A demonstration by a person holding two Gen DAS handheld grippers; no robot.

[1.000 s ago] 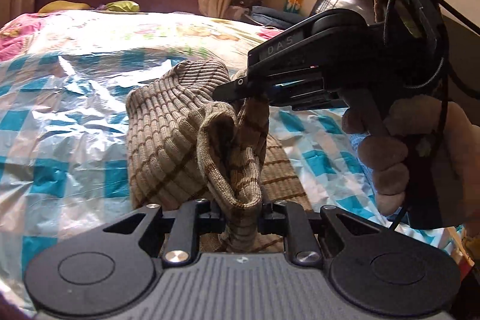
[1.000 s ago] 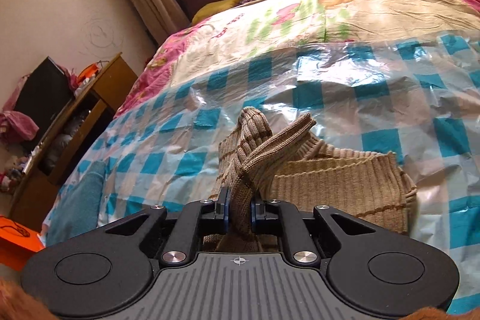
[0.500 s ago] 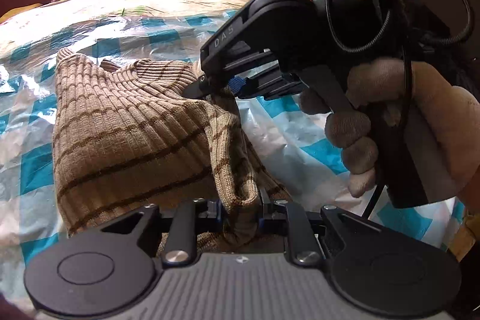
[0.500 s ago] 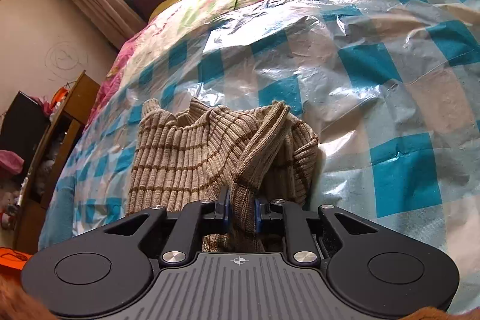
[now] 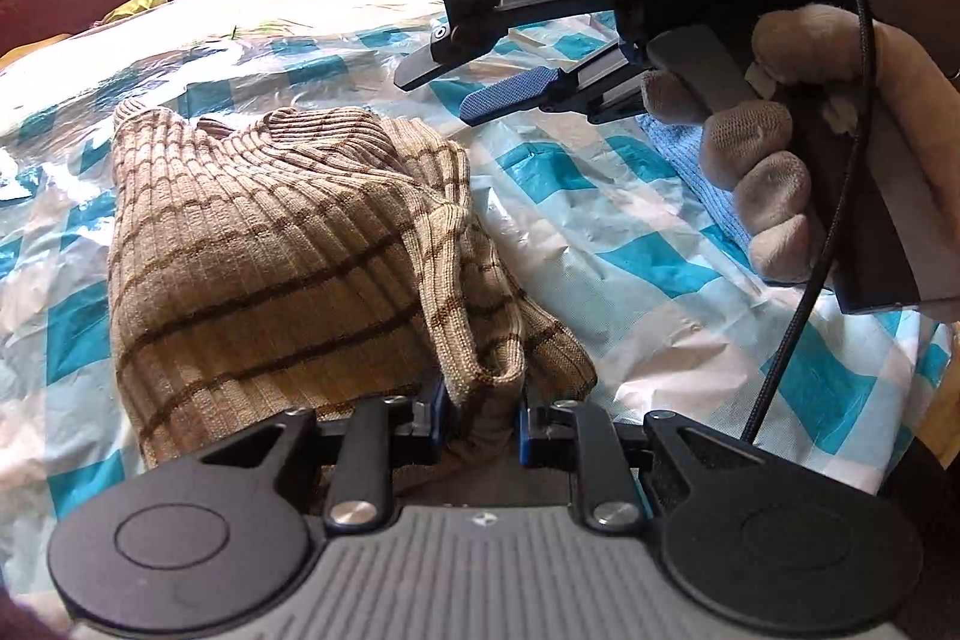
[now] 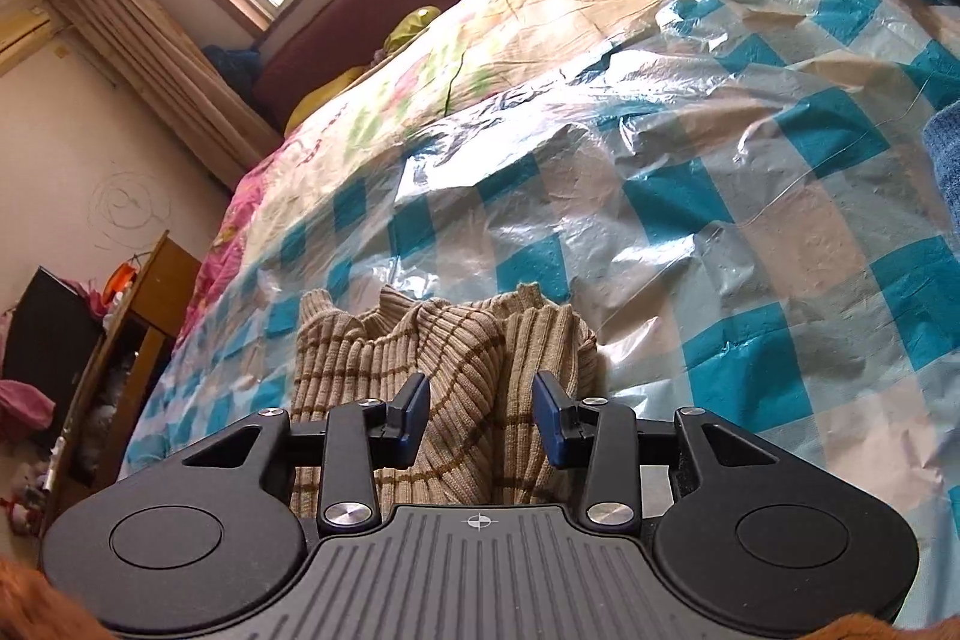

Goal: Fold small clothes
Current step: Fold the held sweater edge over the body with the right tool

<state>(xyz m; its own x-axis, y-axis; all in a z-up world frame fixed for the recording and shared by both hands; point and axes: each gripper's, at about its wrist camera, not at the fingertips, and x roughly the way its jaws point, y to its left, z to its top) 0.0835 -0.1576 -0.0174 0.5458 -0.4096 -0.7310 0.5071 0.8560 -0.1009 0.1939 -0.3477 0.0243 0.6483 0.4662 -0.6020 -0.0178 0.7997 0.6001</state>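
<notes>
Across the bed's checked plastic sheet (image 5: 630, 244) the striped sweater (image 5: 270, 244) lay doubled over, one fold seemingly made: the left tongs (image 5: 480, 415) pinched its near edge while the right tongs (image 6: 482, 415), opening beside it, pressed nothing; neatening looked left.

sweater (image 5: 270, 250) on plastic sheet (image 5: 600, 232) | sheet over bed (image 6: 540, 4) | folded cloth (image 5: 690, 160), possibly, right of sweater

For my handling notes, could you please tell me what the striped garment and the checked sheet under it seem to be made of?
Striped garment: looks like soft ribbed knit, maybe cotton or wool blend; fine ribs show and it slumps limply. Matte.
Checked sheet: probably thin plastic film; it is glossy, crinkled, and glares in the window light.
</notes>
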